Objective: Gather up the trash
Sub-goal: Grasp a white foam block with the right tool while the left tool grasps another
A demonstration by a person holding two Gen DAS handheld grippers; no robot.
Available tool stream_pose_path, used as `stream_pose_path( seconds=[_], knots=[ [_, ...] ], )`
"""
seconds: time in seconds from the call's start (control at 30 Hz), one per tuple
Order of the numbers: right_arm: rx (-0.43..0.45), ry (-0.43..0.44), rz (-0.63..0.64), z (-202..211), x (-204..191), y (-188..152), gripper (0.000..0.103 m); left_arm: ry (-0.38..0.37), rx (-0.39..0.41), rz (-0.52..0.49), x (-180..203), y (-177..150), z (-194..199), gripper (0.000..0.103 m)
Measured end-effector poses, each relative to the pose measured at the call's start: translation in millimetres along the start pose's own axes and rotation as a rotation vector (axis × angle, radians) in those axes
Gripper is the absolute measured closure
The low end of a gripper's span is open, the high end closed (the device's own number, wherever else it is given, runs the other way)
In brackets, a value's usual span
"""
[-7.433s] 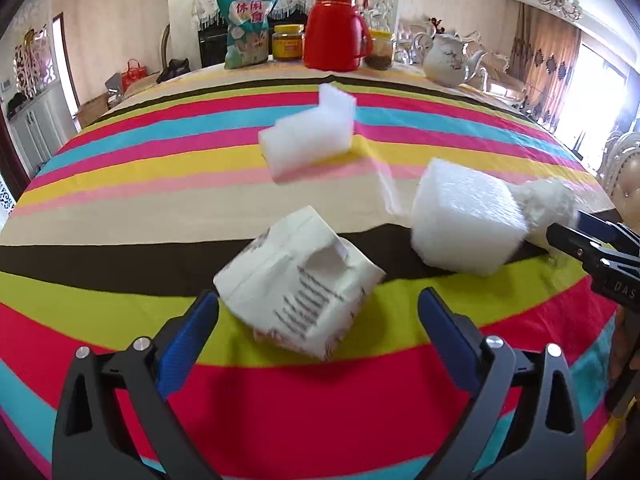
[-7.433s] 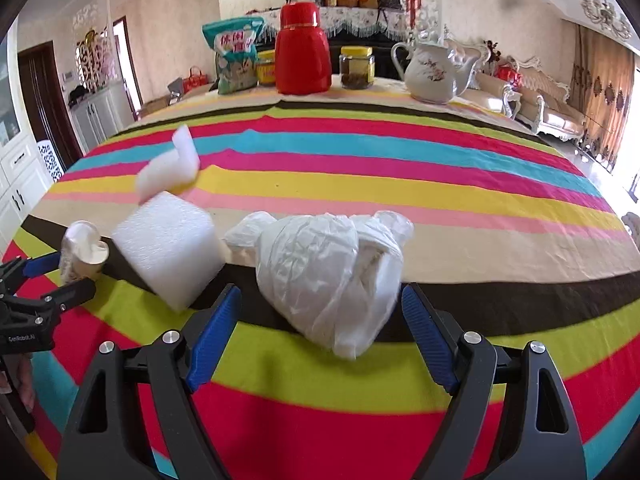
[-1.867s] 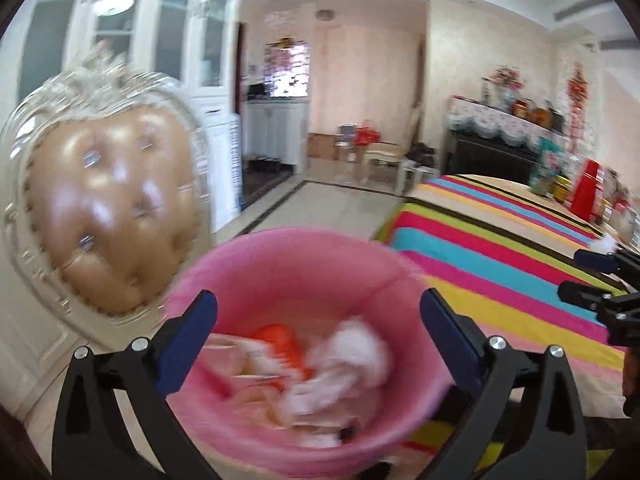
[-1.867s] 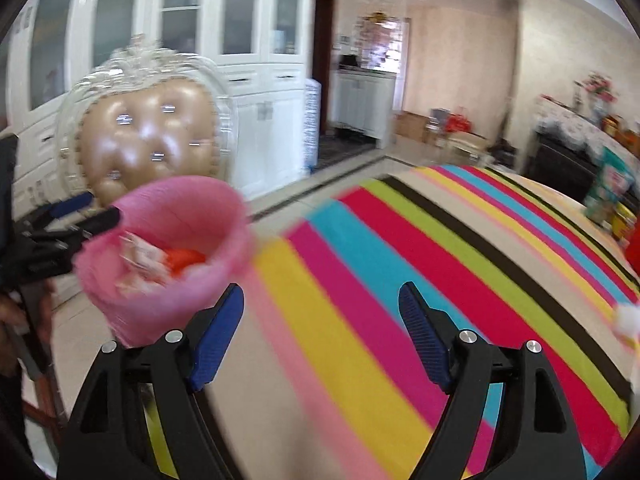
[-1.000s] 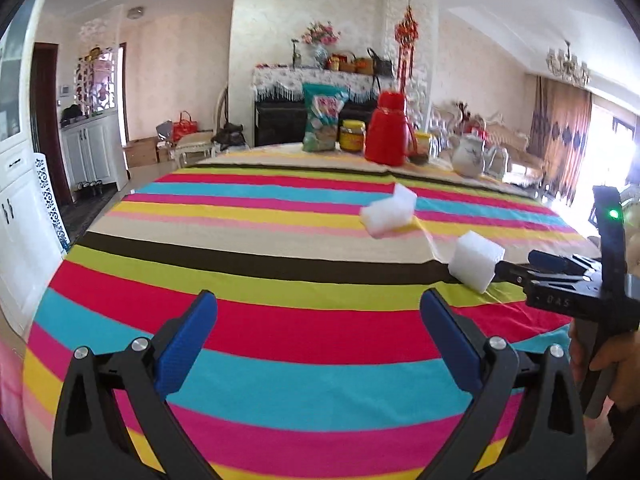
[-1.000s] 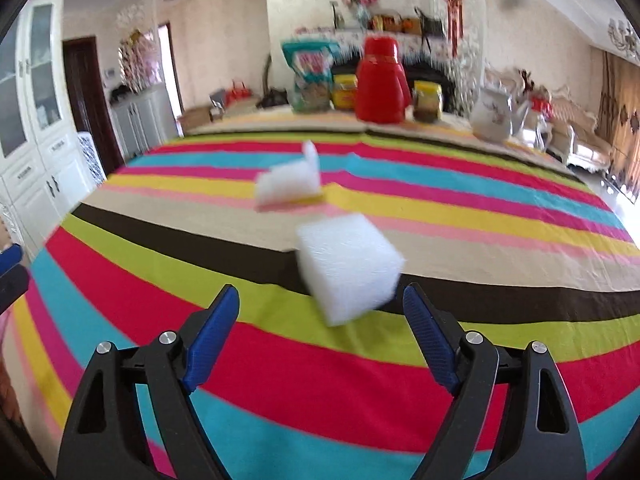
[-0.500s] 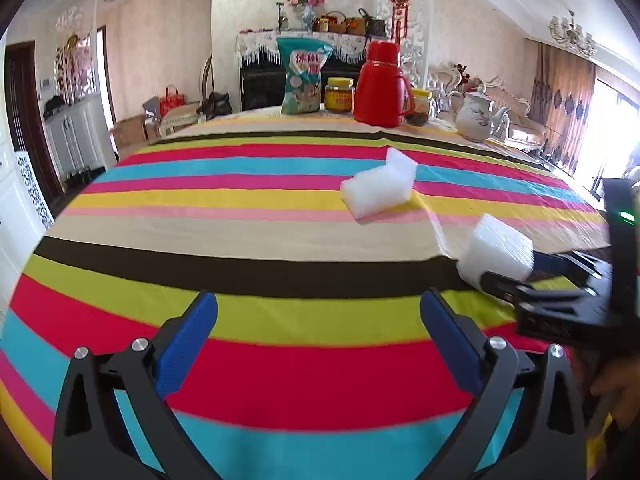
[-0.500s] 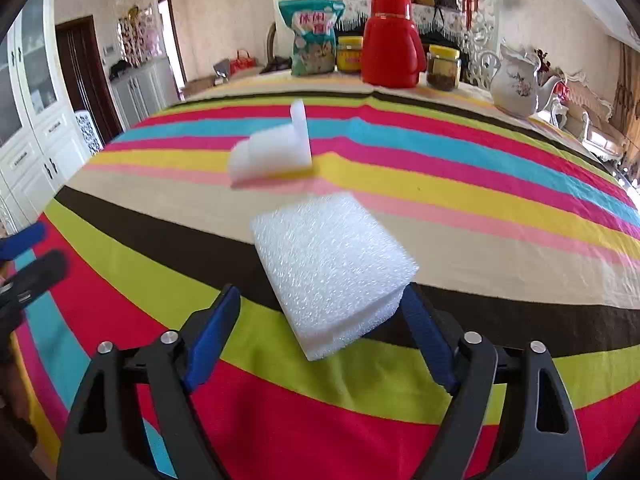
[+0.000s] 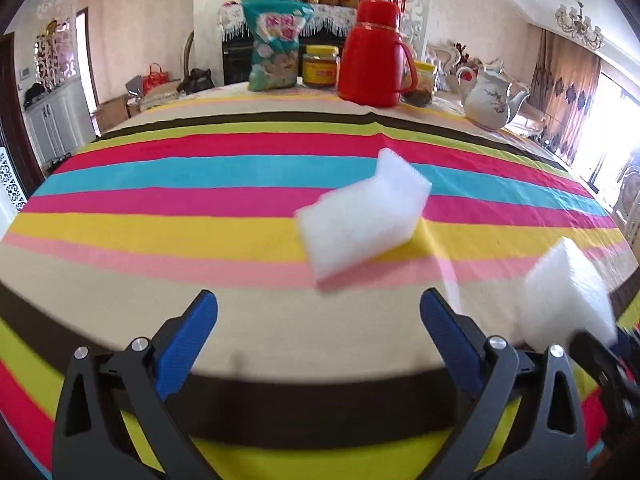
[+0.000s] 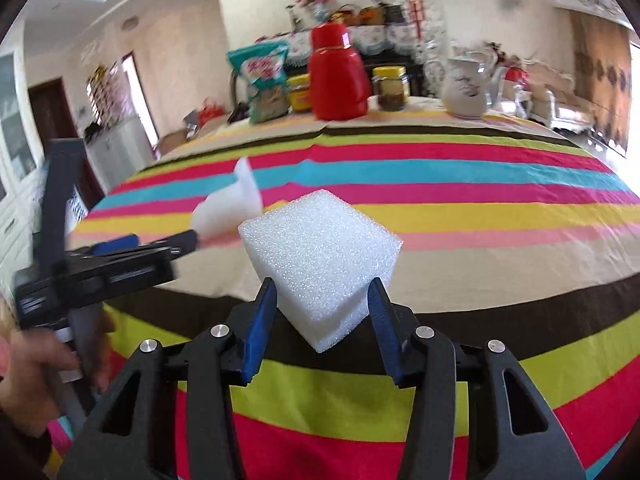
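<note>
On the striped tablecloth (image 9: pixel 160 236), the right gripper (image 10: pixel 324 304) is closing its jaws on a white foam block (image 10: pixel 320 256), the wide-open, empty left gripper (image 9: pixel 316 320) faces a bent foam piece (image 9: pixel 360 216), well short of the far red thermos (image 9: pixel 374 54) and teapot (image 9: pixel 488 100).

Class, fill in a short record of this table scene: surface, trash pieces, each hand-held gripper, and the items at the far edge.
surface: striped multicoloured tablecloth
trash 1: white foam cube, between the right hand-held gripper pads, jaws closing
trash 2: white folded foam piece, lying on the cloth
left hand-held gripper: open, empty, short of the folded piece
far edge: red thermos jug, teal snack bag, white porcelain teapot
</note>
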State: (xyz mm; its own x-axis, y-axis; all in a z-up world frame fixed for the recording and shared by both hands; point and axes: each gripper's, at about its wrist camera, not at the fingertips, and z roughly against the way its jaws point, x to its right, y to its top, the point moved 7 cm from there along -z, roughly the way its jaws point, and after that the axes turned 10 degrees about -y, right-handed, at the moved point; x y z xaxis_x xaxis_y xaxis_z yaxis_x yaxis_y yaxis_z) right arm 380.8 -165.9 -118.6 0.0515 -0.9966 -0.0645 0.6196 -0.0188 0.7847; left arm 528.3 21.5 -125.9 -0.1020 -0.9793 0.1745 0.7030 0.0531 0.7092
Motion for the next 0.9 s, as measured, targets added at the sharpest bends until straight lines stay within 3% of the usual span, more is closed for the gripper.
stream_pose_path(
  seconds=[0.2,0.5,0.6,0.7,0.9],
  knots=[
    [0.041,-0.024,-0.041,7.5,7.6,2.6,0.057,-0.038,-0.076,-0.035,8.2,26.7,-46.6,0.005],
    [0.018,-0.019,-0.077,3.3,11.7,1.4,0.057,-0.1,-0.145,-0.182,18.0,47.7,-83.4,0.005],
    [0.013,-0.019,-0.077,2.1,11.3,1.1,0.057,-0.132,-0.198,-0.196,22.3,39.3,-92.9,0.017],
    [0.013,-0.02,-0.074,2.8,9.9,0.7,0.057,-0.147,-0.155,-0.224,28.8,38.3,-80.1,0.021],
    [0.014,-0.017,-0.068,2.2,8.8,1.9,0.057,-0.101,-0.069,-0.242,30.6,25.0,-37.5,0.022]
  ],
)
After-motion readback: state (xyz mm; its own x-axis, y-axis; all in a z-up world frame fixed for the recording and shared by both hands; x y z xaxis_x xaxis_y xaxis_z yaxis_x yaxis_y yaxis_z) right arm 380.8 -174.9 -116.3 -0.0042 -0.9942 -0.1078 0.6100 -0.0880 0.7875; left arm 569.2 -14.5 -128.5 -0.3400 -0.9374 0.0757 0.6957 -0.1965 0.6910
